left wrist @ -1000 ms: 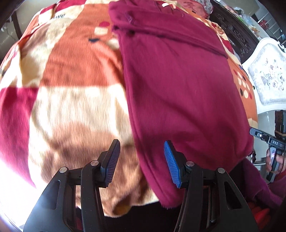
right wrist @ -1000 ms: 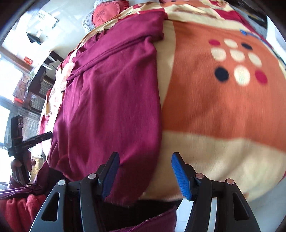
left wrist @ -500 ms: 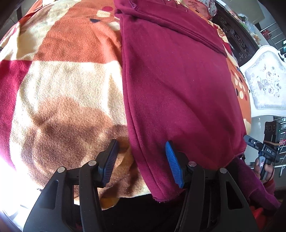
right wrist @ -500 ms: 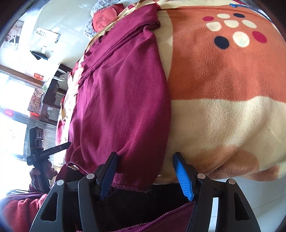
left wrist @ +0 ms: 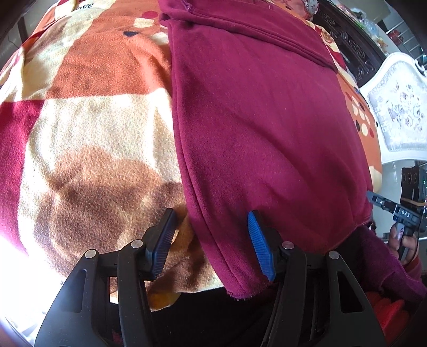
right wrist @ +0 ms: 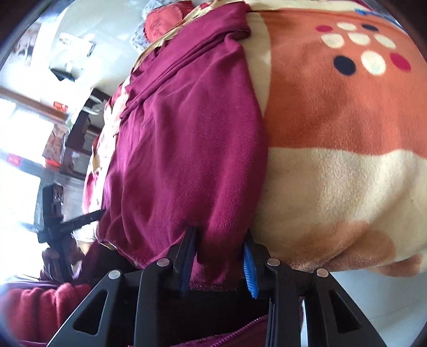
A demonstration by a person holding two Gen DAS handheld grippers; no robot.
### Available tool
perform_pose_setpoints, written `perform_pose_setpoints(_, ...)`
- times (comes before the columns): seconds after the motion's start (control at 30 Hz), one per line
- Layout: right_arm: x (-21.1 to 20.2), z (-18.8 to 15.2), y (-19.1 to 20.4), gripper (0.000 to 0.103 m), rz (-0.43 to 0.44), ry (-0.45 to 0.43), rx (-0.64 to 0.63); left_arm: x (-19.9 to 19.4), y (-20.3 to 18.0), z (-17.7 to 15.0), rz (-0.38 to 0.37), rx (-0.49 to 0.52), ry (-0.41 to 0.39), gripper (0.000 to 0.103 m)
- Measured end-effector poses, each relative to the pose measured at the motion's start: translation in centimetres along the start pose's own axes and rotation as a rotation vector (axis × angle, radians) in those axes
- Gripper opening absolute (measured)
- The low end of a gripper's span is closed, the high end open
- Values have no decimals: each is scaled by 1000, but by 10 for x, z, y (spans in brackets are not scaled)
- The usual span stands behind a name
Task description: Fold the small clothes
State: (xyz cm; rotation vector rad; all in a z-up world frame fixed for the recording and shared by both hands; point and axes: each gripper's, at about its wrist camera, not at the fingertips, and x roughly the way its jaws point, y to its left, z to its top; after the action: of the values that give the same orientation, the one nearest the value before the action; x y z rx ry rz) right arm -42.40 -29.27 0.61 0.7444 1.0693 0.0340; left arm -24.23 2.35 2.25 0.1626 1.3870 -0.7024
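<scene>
A maroon garment [left wrist: 261, 128] lies flat on an orange, cream and red blanket [left wrist: 88, 128], its near hem hanging over the bed's front edge. My left gripper [left wrist: 210, 245] is open, its jaws straddling the garment's near left corner. In the right wrist view the same garment [right wrist: 186, 149] lies left of centre. My right gripper [right wrist: 218, 256] has its jaws partly closed around the near right hem corner, with cloth between the pads; a gap still shows.
The blanket [right wrist: 341, 149] covers the whole bed. A white upholstered chair [left wrist: 397, 106] and dark carved headboard [left wrist: 349, 45] stand at the right. A red cushion [right wrist: 162, 21] lies at the far end. The person's maroon sleeve [left wrist: 387, 264] is near the right gripper [left wrist: 400, 211].
Both grippers moved down and forward onto the garment's near hem. The right gripper's jaws narrowed around the hem corner. The left gripper stayed open.
</scene>
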Motion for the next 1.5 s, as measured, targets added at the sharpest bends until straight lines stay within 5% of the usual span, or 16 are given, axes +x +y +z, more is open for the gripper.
perform_pose_setpoints(0.5, 5, 6, 7, 31, -14, 7, -51, 5, -8, -6, -29, -10, 56, 55)
perform_pose_setpoints(0.57, 4, 6, 13, 25, -31, -24, -70, 6, -7, -4, -37, -14, 56, 55)
perform_pose_setpoints(0.6, 4, 6, 14, 20, -32, -29, -72, 5, -7, -4, -37, -11, 54, 54)
perform_pose_setpoints(0.73, 1, 10, 18, 13, -11, -33, -85, 1, -4, -2, 1, 3, 40, 22)
perform_pose_setpoints(1.0, -24, 29, 47, 11, 57, -93, -167, -10, 4, 4, -26, 13, 28, 10)
perform_pose_setpoints(1.23, -42, 60, 63, 11, 134, -145, -187, -40, 5, 19, -106, 15, -41, 6)
perform_pose_setpoints(1.5, -47, 113, 73, 11, 162, -217, -207, -69, 8, 82, -160, 12, -177, 6)
